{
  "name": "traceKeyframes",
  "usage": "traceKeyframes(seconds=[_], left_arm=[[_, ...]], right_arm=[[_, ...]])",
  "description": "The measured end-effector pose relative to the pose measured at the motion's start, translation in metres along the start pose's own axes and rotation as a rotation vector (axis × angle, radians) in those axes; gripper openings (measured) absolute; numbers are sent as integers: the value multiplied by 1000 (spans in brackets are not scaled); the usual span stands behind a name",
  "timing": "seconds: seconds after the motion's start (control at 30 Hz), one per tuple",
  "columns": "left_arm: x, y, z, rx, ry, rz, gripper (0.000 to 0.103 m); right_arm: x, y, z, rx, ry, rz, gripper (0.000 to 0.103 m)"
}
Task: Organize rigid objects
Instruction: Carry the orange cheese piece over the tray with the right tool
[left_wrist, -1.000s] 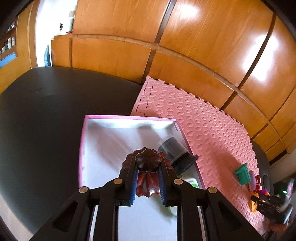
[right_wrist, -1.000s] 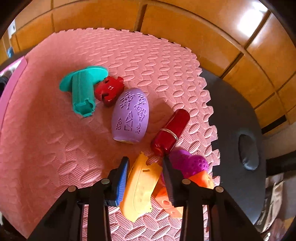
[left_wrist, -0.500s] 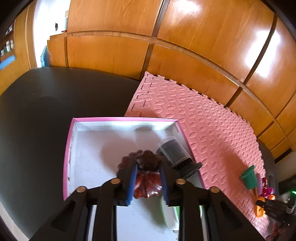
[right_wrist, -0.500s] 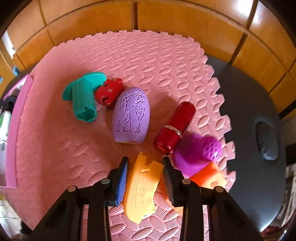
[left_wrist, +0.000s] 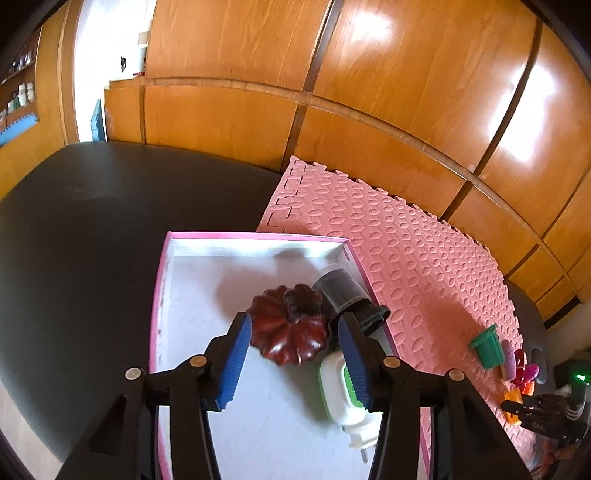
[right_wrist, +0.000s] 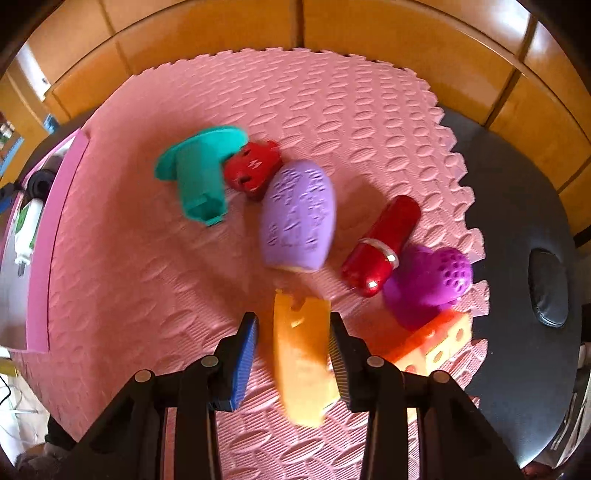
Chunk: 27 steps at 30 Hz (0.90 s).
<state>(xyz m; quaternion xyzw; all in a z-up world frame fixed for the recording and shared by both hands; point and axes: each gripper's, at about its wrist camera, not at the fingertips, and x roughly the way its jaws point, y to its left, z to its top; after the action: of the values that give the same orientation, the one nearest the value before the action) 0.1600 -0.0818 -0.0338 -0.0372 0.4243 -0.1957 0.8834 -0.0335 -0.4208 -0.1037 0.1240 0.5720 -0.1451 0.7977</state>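
Inside pink-rimmed tray (left_wrist: 162, 295): dark red pumpkin figure (left_wrist: 290, 325), dark jar (left_wrist: 343, 291) on its side, white-green bottle (left_wrist: 338, 391). Left tongs (left_wrist: 295, 360) spread wide, just above the pumpkin, gripping nothing. Seen clearly only from right wrist: right tongs (right_wrist: 293, 360) around a yellow block (right_wrist: 303, 354) on pink foam mat (right_wrist: 129, 258), touching the right pad, gap at the left; beyond, purple egg (right_wrist: 297, 214), red tube (right_wrist: 380, 245), teal piece (right_wrist: 199, 177).

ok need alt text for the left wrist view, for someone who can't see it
The open left gripper hovers over a pink-rimmed tray with a dark red pumpkin-shaped piece lying between its spread fingers. A dark cylindrical jar and a white-and-green plug-like item lie beside it.
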Motion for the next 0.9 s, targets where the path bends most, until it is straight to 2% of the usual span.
traceKeyframes(seconds=[0.27,0.37,0.43,0.53,0.63,0.67,0.83,0.9], left_arm=[[-30,-2,-26,32,-15,-28,52],[-42,-4,-41,59,-24,-9,52],[-48,-2,-49,62,-27,-4,52],[-55,5,-62,49,-21,13,52],[-59,13,-74,44,-19,49,52],[-61,17,-78,42,-18,62,52],[-64,28,-90,12,-3,73,52],[-66,31,-93,-4,0,70,52]], right_arm=[[-10,17,-21,-10,-11,-15,38],[-15,28,-29,-40,-28,-19,27],[-17,41,-33,-91,-45,-58,27],[-21,61,-35,-133,-60,-60,27],[-25,75,-32,-133,-65,16,27],[-27,82,-31,-141,-75,17,27],[-40,114,-23,-163,-123,78,27],[-47,128,-19,-162,-135,139,27]])
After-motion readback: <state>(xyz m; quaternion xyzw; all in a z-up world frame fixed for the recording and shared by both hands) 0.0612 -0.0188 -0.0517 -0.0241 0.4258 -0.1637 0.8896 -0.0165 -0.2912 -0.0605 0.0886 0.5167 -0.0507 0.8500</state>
